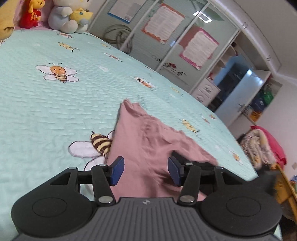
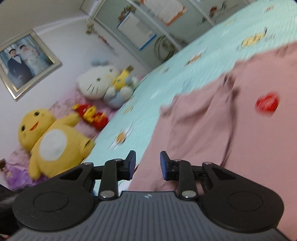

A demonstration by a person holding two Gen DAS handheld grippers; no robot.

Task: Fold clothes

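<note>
A pink garment (image 1: 148, 140) lies on the mint bee-print bedspread (image 1: 55, 103). In the left wrist view my left gripper (image 1: 145, 171) is open just above the garment's near part, its blue pads either side of the cloth with nothing between them. In the right wrist view the same pink garment (image 2: 213, 120) shows a red heart mark (image 2: 267, 102). My right gripper (image 2: 147, 165) is open over the garment's left edge, empty. The view is motion-blurred.
Plush toys sit at the head of the bed: a yellow one (image 2: 50, 140), a white cat (image 2: 100, 83) and a red one (image 1: 30, 14). A mirrored wardrobe (image 1: 167, 40) runs along the far side. A pile of clothes (image 1: 263, 146) lies beyond the bed's corner.
</note>
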